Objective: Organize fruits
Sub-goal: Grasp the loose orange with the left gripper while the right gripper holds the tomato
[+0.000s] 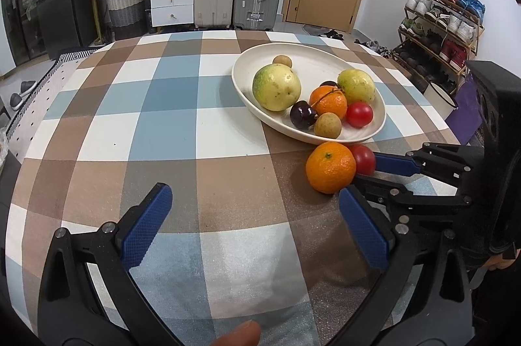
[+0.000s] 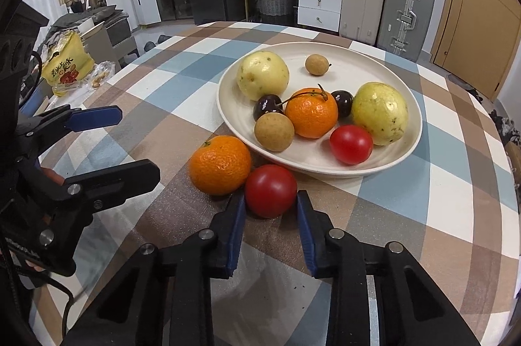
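Observation:
A cream plate holds two yellow-green guavas, an orange, a red tomato, two dark cherries and two brown longans. Just outside its near rim, on the checked cloth, lie a loose orange and a loose red tomato, touching each other. My right gripper has its blue fingertips on either side of the loose tomato, touching or nearly touching it; the tomato rests on the table. My left gripper is open and empty, left of the loose orange.
The round table's checked cloth spreads left of the plate. A yellow snack bag lies at the far left table edge. Suitcases, white drawers and a shoe rack stand beyond the table.

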`<state>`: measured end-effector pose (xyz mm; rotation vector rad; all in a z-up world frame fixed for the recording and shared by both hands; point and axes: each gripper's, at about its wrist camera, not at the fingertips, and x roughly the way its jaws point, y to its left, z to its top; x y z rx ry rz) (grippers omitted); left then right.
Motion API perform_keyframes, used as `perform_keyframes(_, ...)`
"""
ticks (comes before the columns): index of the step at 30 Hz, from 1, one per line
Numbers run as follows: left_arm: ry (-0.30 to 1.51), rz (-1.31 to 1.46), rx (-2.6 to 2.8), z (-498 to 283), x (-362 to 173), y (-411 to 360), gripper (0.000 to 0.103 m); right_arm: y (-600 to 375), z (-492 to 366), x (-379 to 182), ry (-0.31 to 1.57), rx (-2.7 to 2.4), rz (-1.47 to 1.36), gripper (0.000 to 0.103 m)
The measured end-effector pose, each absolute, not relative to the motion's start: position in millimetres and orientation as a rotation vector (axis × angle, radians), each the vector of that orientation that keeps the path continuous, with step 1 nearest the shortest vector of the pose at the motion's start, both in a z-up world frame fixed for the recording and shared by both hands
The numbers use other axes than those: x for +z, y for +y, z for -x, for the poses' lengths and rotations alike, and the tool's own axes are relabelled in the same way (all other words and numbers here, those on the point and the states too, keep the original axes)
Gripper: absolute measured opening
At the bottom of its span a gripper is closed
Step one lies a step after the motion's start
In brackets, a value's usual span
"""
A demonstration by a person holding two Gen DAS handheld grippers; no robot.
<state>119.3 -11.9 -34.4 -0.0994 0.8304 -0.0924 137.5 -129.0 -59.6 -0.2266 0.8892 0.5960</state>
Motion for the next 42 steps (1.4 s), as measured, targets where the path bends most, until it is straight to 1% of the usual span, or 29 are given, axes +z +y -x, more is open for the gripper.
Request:
perform_keyframes(8,0.848,0.096,-0.106,-125.6,-37.1,-21.7,0.102,-153.2,-131.2,-57.8,0.894,0.598,0.148,0.031)
perform_keyframes(24,0.882,0.035,-0.132,-146.0,-46.2,-59.9,0.101,-188.7,-118.5,-47.3,0.860,0.559,0.076,0.031)
perform_keyframes(26,0.891,0.033,-0.140,-149.6,-48.5,-62.4,0.095,-189.9,-118.2,-46.4,0.858,0.557,0.071,0.031)
perform_keyframes(30,0.891,0.023,-0.154,-153.0,-50.7,-66.8,0.088,-192.1,-118.6,-44.7,0.855,0.551,0.063,0.031)
perform_keyframes(33,0.900,0.011,-0.194,-154.6,-51.6,-74.4,0.076,-192.4,-118.3,-43.4,0.854,0.547,0.063,0.031)
perform_keyframes(34,0.898,0.006,-0.204,-154.2,-51.6,-76.2,0.067,-192.5,-118.5,-43.1,0.854,0.546,0.063,0.031)
perform_keyframes(35,0.893,-0.005,-0.219,-153.7,-51.4,-79.5,0.062,-192.4,-118.3,-42.8,0.854,0.545,0.064,0.031)
perform_keyframes(36,0.892,-0.015,-0.231,-152.6,-51.4,-82.5,0.059,-192.3,-118.5,-42.6,0.853,0.545,0.064,0.031)
perform_keyframes(38,0.886,-0.029,-0.259,-150.4,-51.0,-87.3,0.047,-192.1,-118.6,-41.8,0.853,0.545,0.064,0.031)
perform_keyframes(40,0.882,-0.037,-0.267,-149.0,-50.3,-90.1,0.040,-192.1,-118.8,-41.5,0.852,0.542,0.065,0.031)
perform_keyframes(42,0.880,-0.034,-0.274,-149.2,-49.7,-90.3,0.038,-192.1,-118.4,-41.1,0.852,0.539,0.066,0.031)
